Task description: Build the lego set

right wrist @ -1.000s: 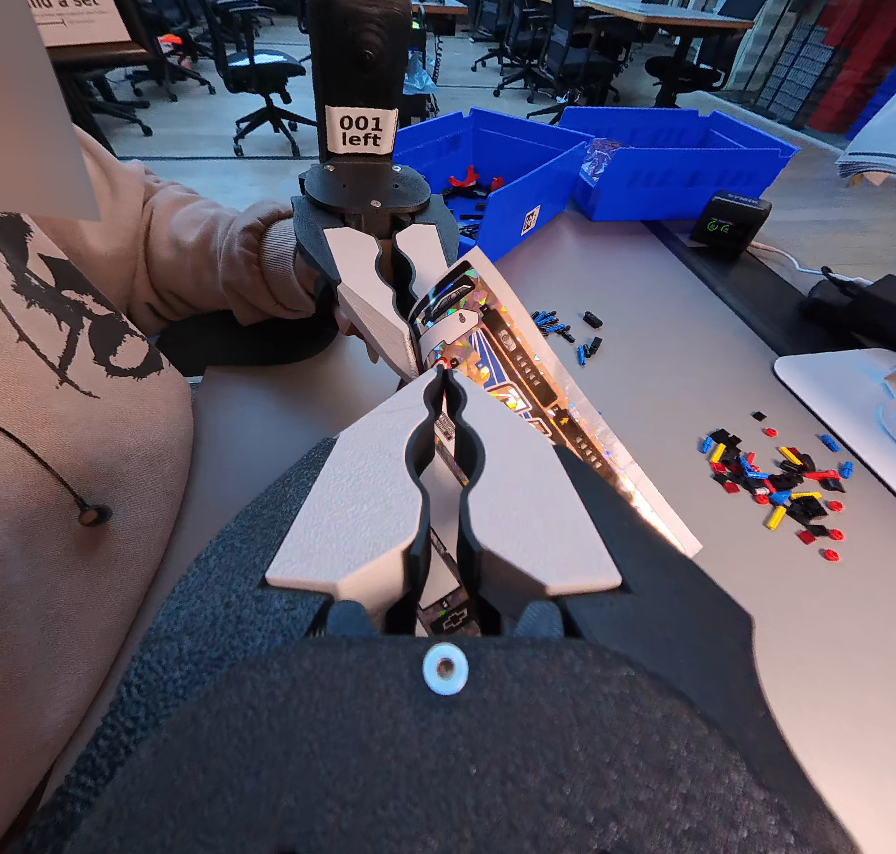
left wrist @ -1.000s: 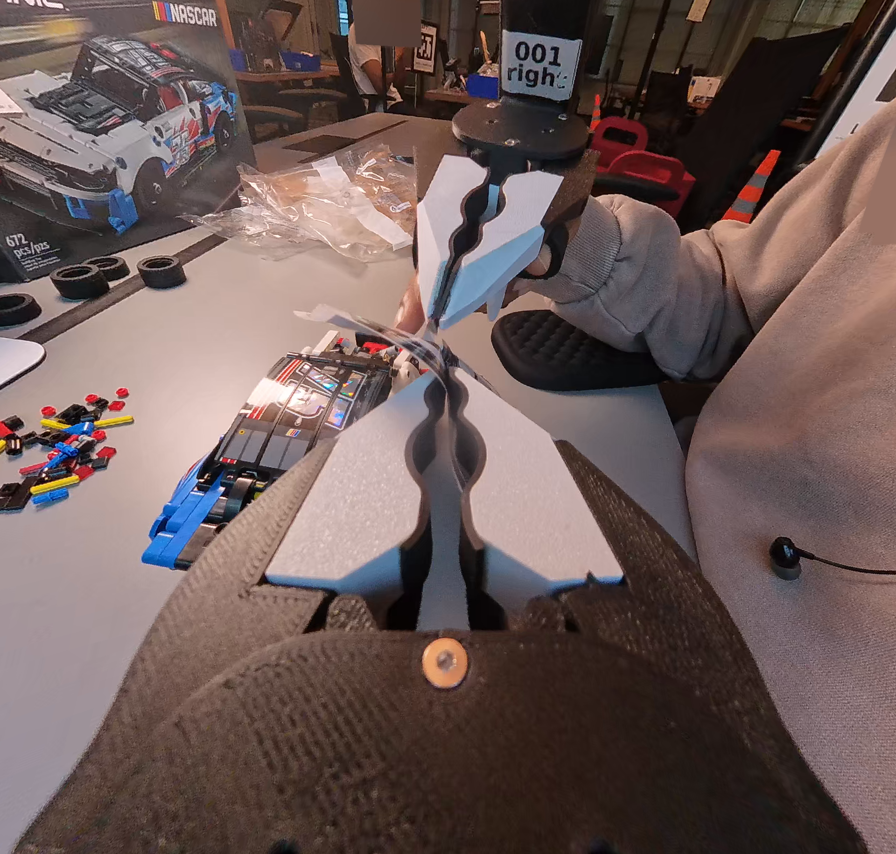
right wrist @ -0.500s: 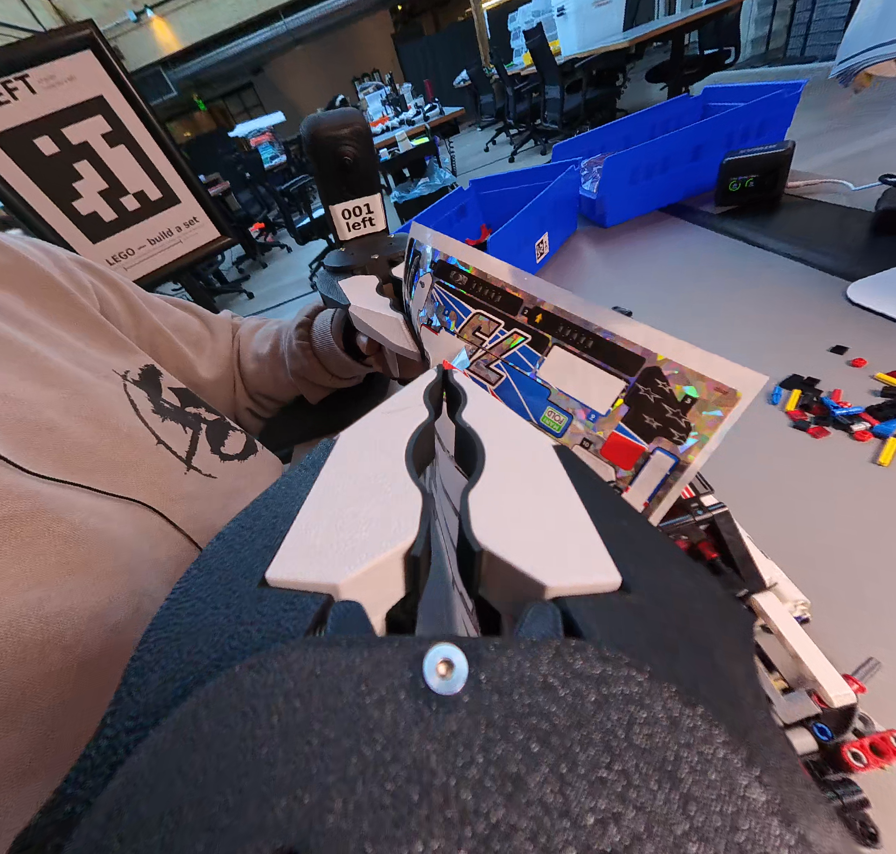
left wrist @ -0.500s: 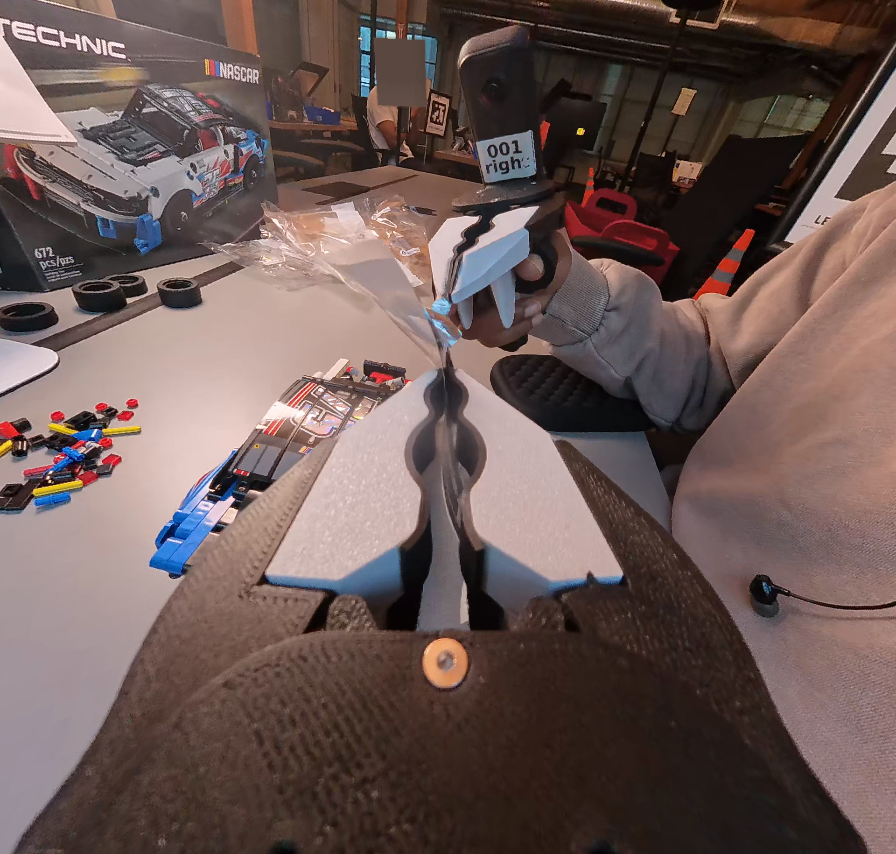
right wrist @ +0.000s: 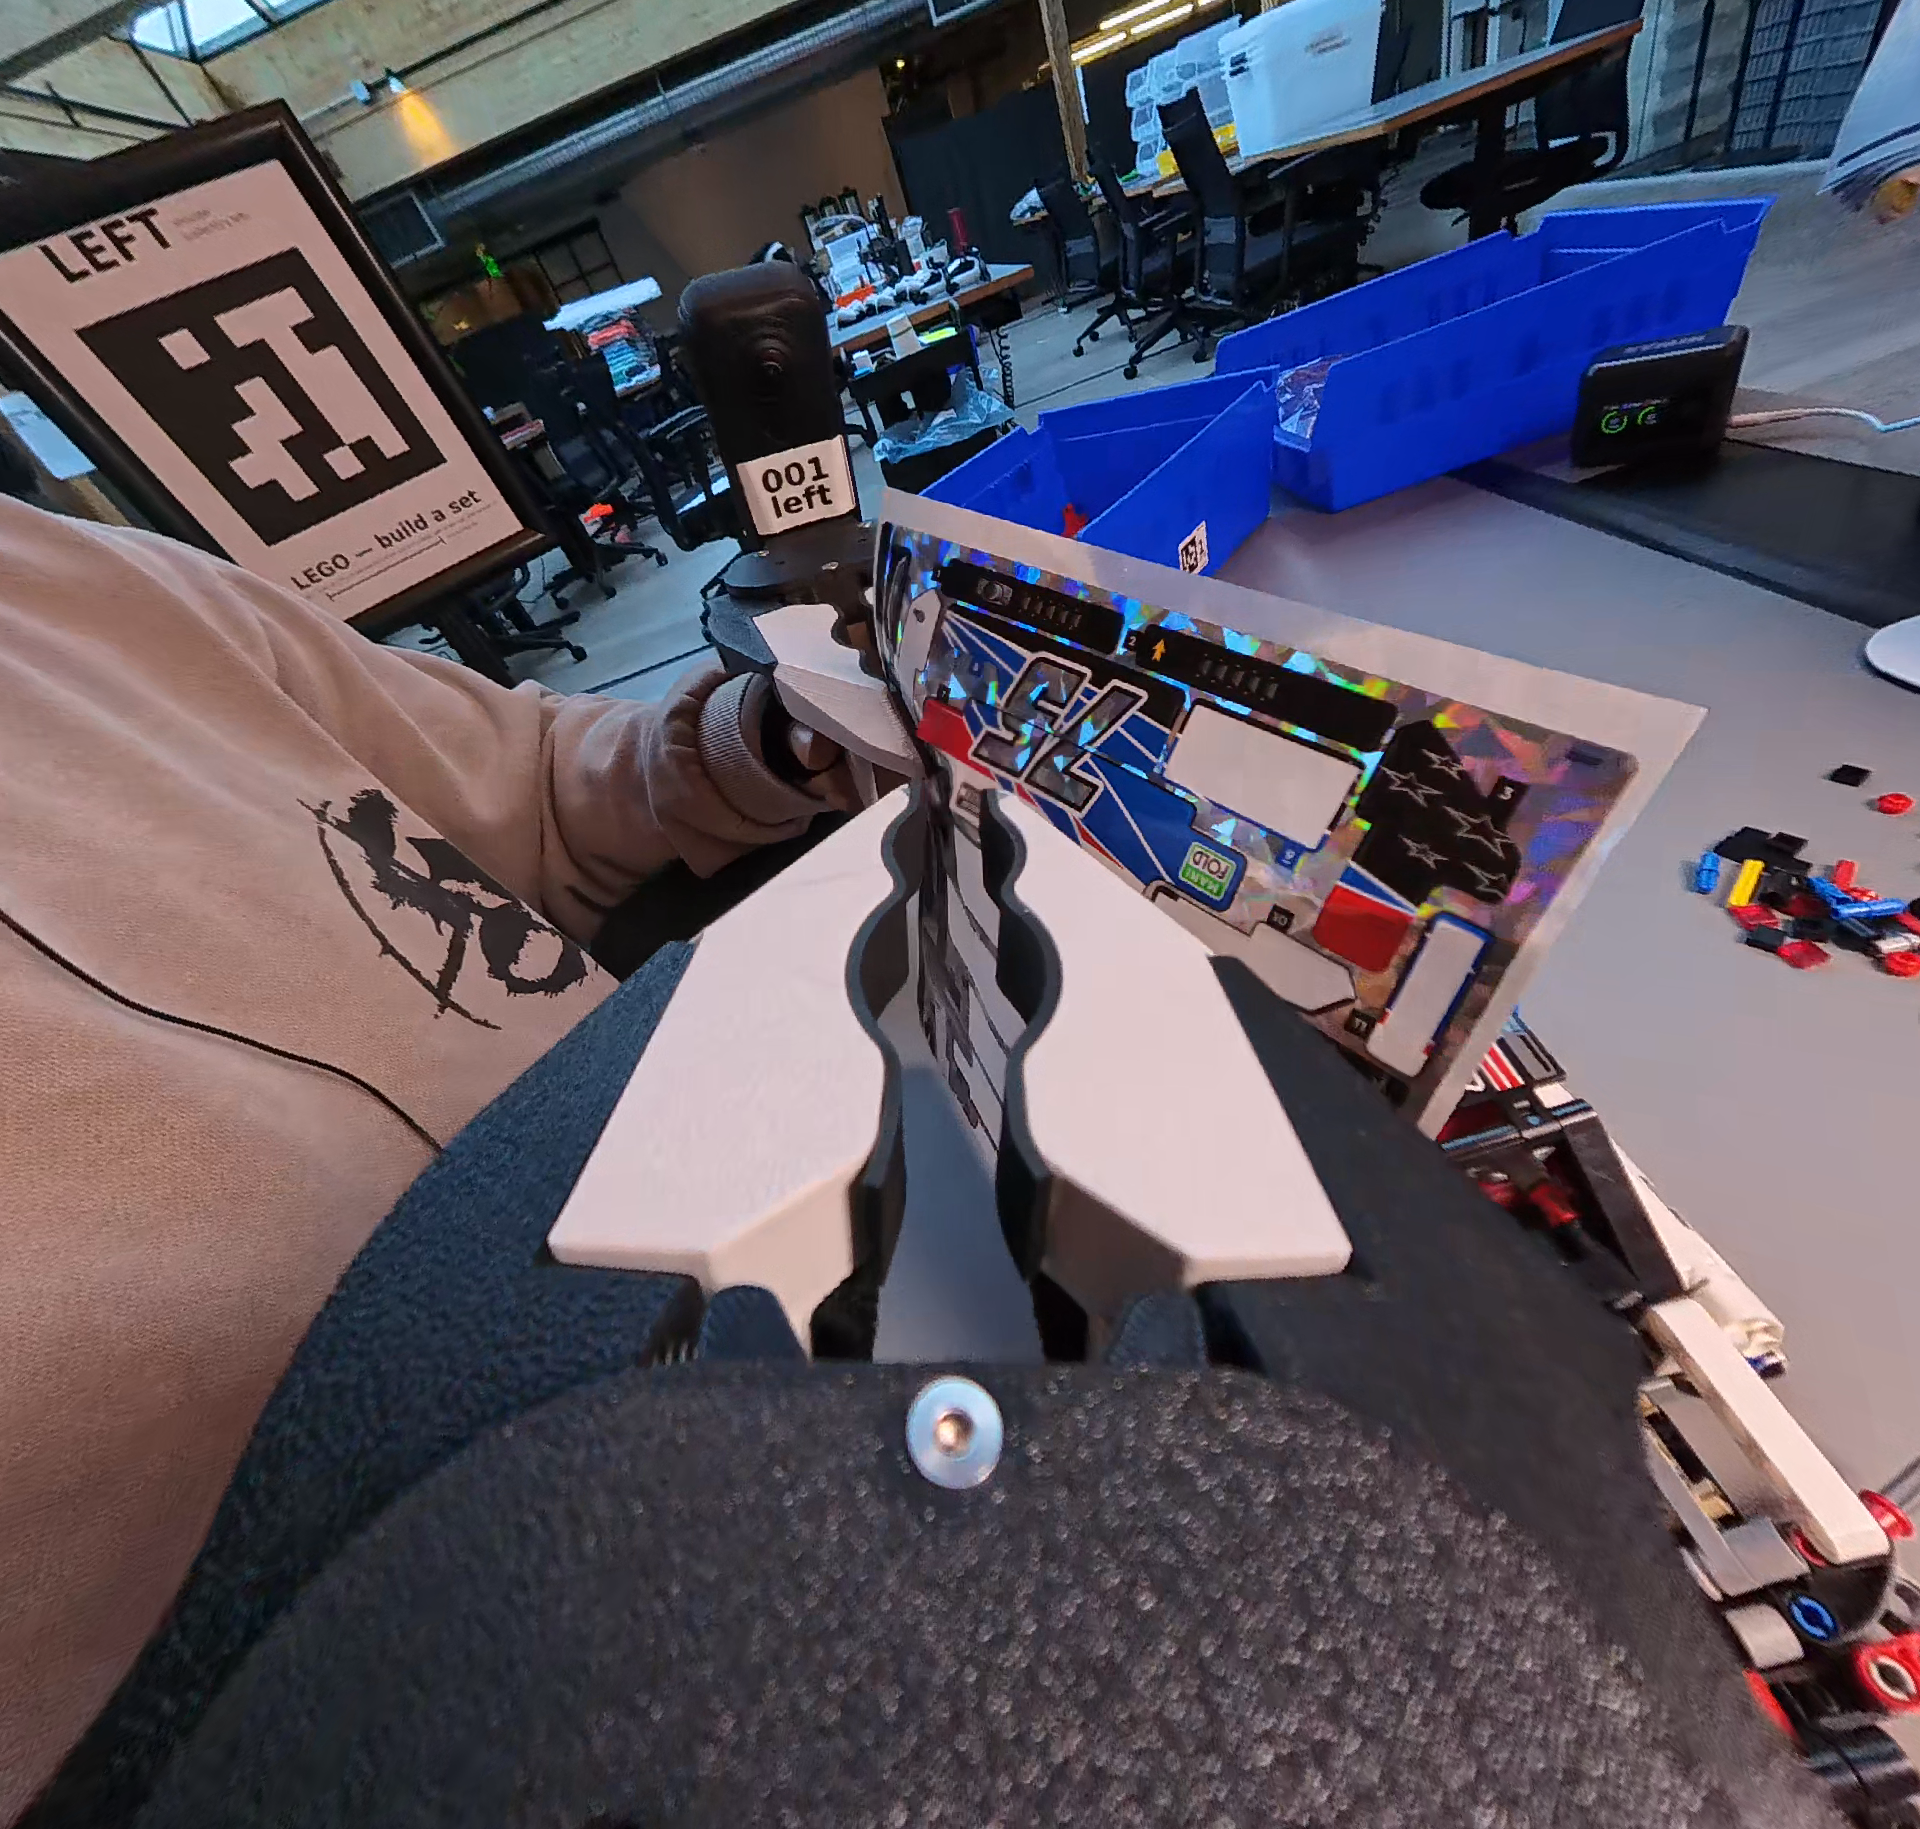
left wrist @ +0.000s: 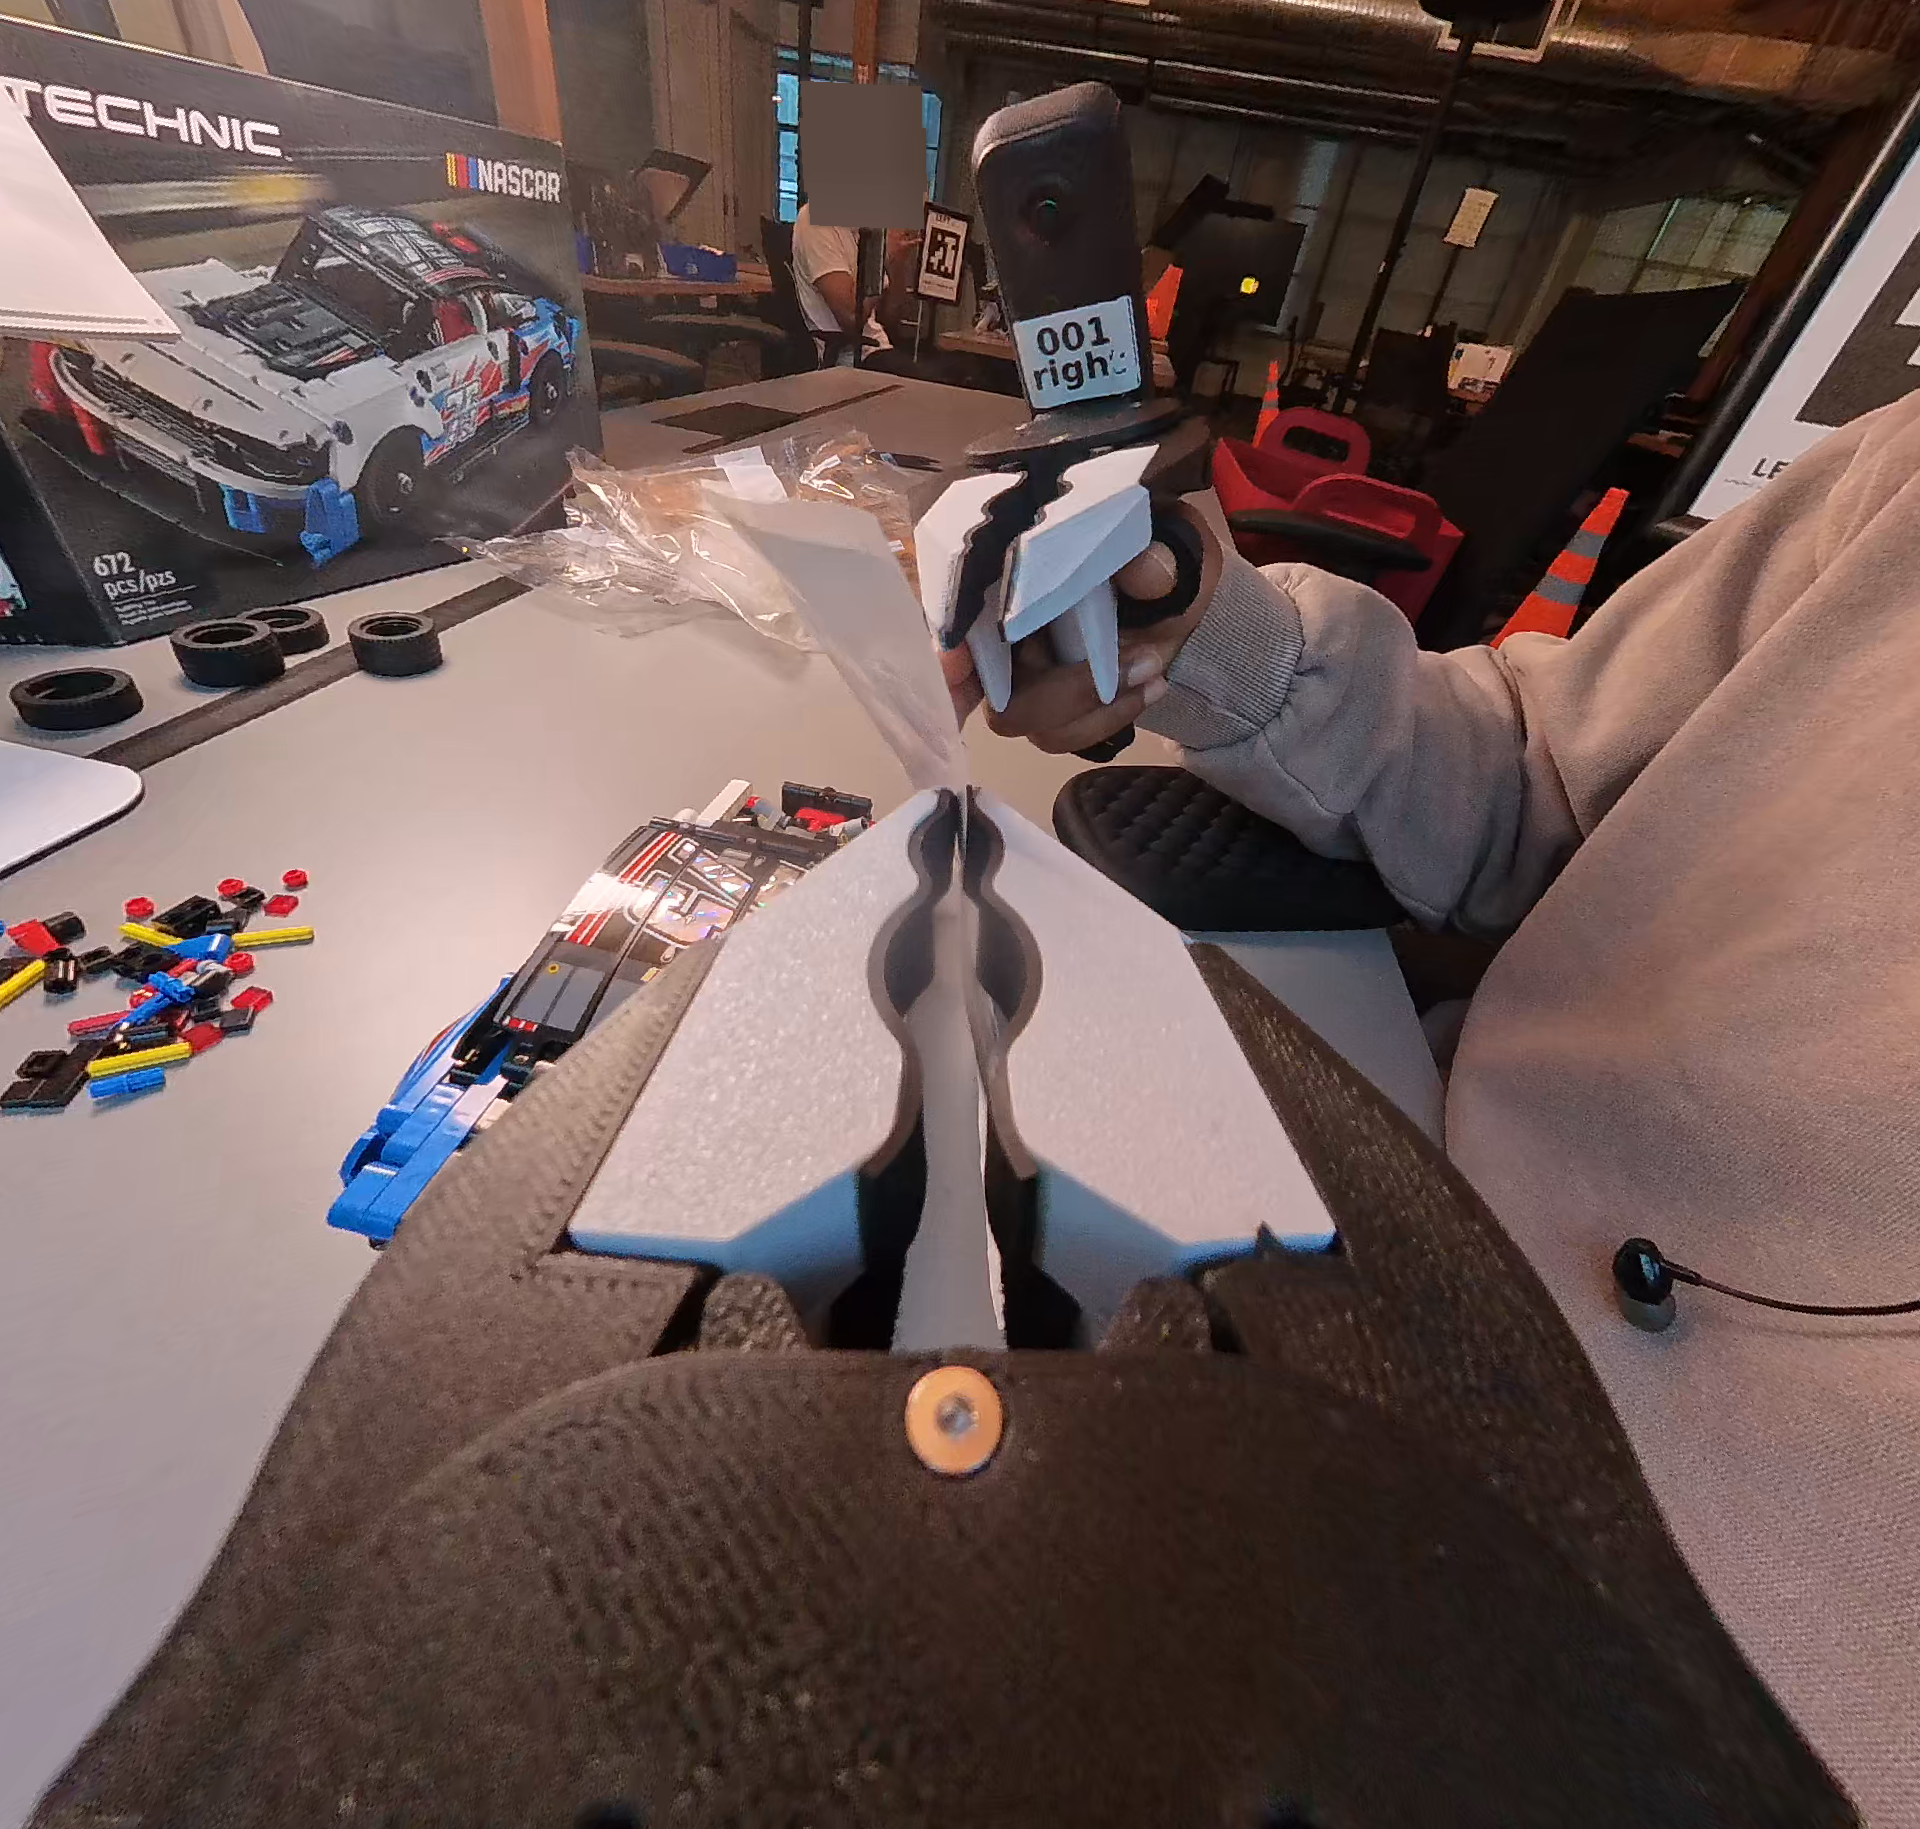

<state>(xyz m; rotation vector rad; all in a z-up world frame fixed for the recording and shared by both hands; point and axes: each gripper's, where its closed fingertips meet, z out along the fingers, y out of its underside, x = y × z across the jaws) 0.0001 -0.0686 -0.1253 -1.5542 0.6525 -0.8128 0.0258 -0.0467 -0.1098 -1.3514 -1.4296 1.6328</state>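
Note:
A holographic sticker sheet (right wrist: 1257,792) stands upright over the table, held by both grippers. My left gripper (left wrist: 961,800) is shut on its lower edge, and the sheet's white back (left wrist: 852,584) rises from the tips. My right gripper (right wrist: 940,792) is shut on the sheet's near end, with the printed face to its right. Each gripper shows in the other's view, the right gripper (left wrist: 971,626) and the left gripper (right wrist: 909,751), both on the sheet. The partly built lego car (left wrist: 582,969) lies on the grey table below and also shows in the right wrist view (right wrist: 1621,1260).
Loose small lego pieces (left wrist: 135,990) lie left of the car and show in the right wrist view (right wrist: 1808,906). The set's box (left wrist: 291,345), black tyres (left wrist: 229,647) and empty plastic bags (left wrist: 675,532) are at the back. Blue bins (right wrist: 1351,429) stand behind. A black wrist pad (left wrist: 1195,844) is near the person. About 5 cm separates my left fingertips from my right.
Both grippers have lifted the sticker sheet off the car and turned it upright. The printed face now faces the right wrist camera more fully.

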